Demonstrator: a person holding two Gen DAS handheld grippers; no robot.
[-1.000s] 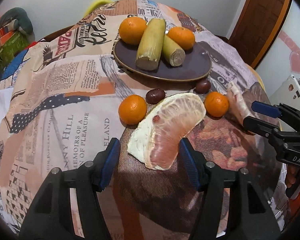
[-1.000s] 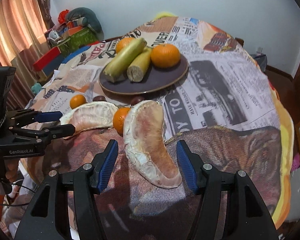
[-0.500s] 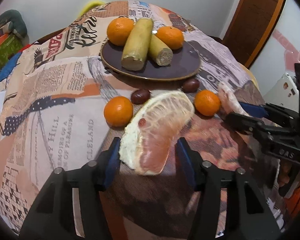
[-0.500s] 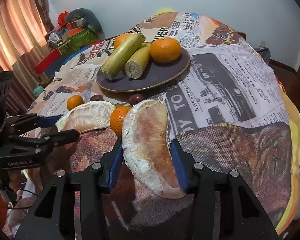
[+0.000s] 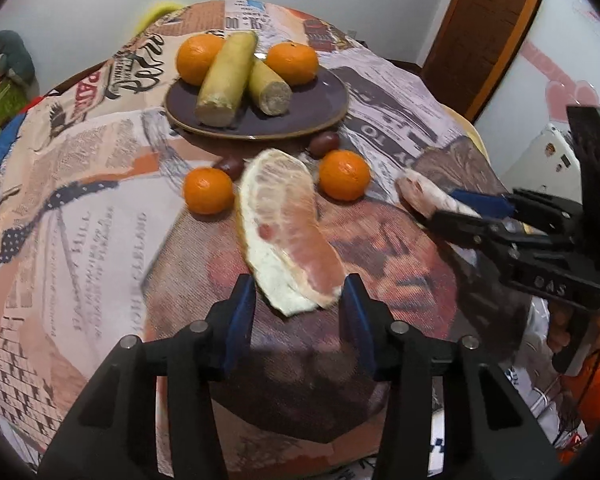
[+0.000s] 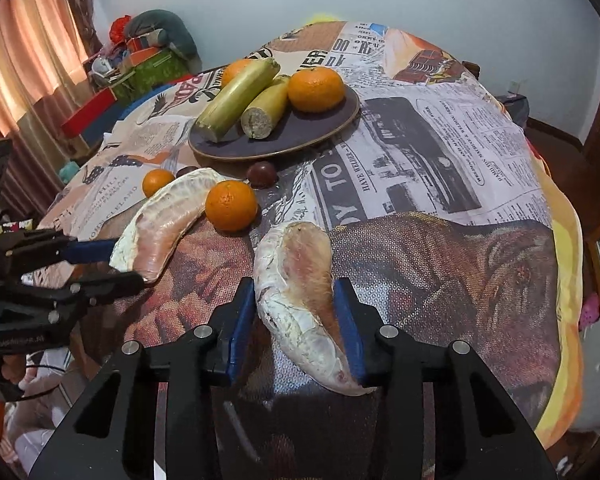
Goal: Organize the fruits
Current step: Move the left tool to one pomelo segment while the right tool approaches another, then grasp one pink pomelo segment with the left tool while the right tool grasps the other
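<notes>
Two peeled pomelo segments lie on the patterned tablecloth. In the left wrist view my left gripper (image 5: pixel 298 312) straddles the near end of the pink segment (image 5: pixel 288 232). Its jaws are closing, with a thin gap showing at the left pad. My right gripper (image 6: pixel 296 316) is closing too, and its blue pads press both sides of the paler segment (image 6: pixel 296 280). Past the segments stands a dark plate (image 5: pixel 332 96) holding two oranges and two yellow-green stalk pieces (image 5: pixel 224 80). Two small oranges (image 5: pixel 208 196) (image 5: pixel 344 174) and two dark dates (image 5: pixel 324 144) lie in front of the plate.
The right gripper (image 5: pixel 440 206) reaches in from the right of the left wrist view, and the left gripper (image 6: pixel 128 264) from the left of the right wrist view. A wooden door (image 5: pixel 480 32) stands at the back right. Boxes and clothes (image 6: pixel 140 64) are piled beside a curtain (image 6: pixel 28 60).
Both pairs of jaws have narrowed around their segments, and the right pads now touch theirs. The left gripper has shifted, so its segment now points up and left.
</notes>
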